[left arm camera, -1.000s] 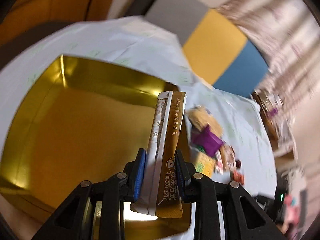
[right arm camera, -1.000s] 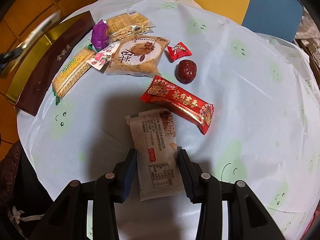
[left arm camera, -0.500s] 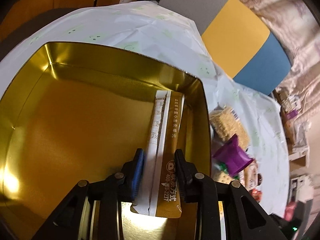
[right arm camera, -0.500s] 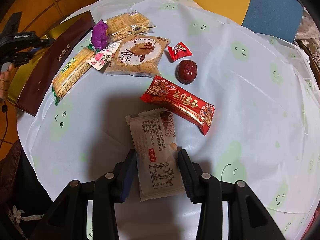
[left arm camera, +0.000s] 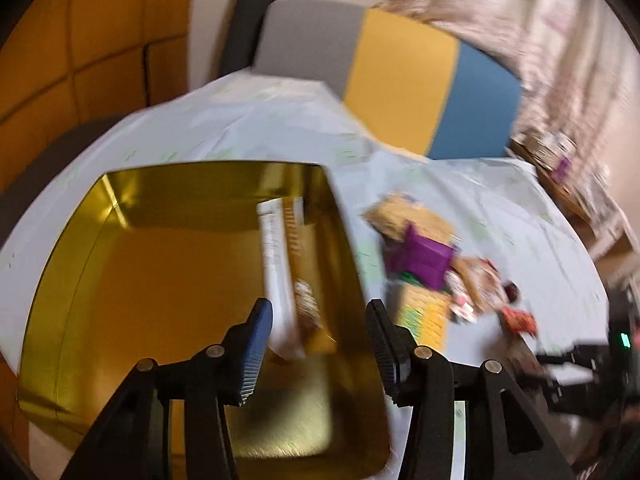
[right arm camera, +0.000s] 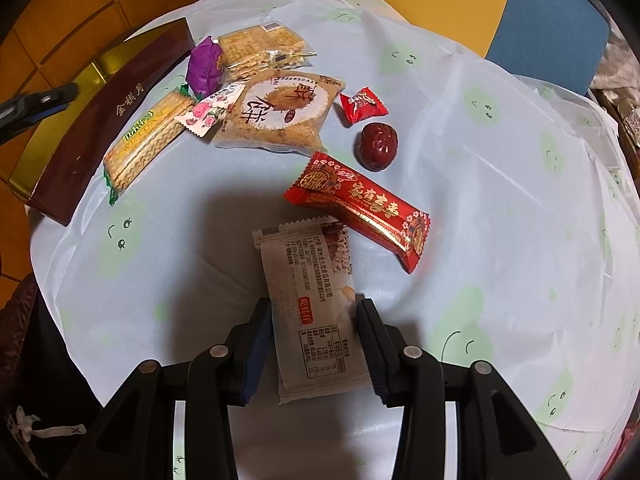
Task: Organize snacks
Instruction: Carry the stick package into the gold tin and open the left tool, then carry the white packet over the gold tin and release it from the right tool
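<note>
Stick pack (left arm camera: 286, 276): inside the gold tin (left arm camera: 120, 272), along its right wall, free of the pads.
Left gripper (left arm camera: 318, 340): jaws opening, nothing clamped.
Right gripper (right arm camera: 314, 344): clenched on the white packet (right arm camera: 312, 300).
Red bar (right arm camera: 360, 204): just beyond the packet.
Date (right arm camera: 378, 146), candy (right arm camera: 362, 105), biscuit packs (right arm camera: 276, 118): farther out, toward the tin.
Tablecloth (right arm camera: 500, 200): under everything.

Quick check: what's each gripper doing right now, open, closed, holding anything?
Left gripper: opening, fingers clear of the gold-and-white snack stick lying in the gold tin.
Right gripper: closed on the grey snack packet.
</note>
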{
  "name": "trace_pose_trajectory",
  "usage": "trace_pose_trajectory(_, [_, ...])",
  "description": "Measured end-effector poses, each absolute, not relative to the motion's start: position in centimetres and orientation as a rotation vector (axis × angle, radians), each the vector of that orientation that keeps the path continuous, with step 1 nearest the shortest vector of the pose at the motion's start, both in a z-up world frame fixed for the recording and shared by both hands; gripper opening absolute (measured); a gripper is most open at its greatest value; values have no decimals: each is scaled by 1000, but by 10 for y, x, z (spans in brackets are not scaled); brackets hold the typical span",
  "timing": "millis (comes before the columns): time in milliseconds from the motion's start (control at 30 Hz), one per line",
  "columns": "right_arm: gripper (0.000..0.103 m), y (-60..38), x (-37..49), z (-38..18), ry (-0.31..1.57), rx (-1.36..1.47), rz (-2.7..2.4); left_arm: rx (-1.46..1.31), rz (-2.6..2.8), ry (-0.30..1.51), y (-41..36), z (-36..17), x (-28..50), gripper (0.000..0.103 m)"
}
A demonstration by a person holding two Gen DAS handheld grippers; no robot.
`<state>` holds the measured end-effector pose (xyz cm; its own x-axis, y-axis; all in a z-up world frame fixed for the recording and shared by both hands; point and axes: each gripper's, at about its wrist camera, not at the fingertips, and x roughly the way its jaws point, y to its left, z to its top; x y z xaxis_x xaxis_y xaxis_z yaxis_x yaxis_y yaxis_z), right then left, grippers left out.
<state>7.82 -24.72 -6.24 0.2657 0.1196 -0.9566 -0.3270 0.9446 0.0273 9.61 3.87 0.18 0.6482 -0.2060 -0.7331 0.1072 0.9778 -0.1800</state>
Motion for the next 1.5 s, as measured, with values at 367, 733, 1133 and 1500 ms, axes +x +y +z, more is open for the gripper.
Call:
trace_pose_trajectory(367, [44, -245, 77, -62, 1256, -218, 298, 105, -519, 834, -47, -21, 13, 49])
trace_pose_trajectory(733, [43, -242, 73, -62, 1227, -254, 303, 185, -548, 847, -66, -65, -6, 67])
trace_pose_trajectory(1133, [38, -237, 71, -35, 1229, -211, 325, 85, -528, 826, -46, -80, 5, 92])
trace_pose_trajectory(1500, [38, -161, 81, 42, 1086, -190, 535, 62, -542, 820, -44, -81, 6, 93])
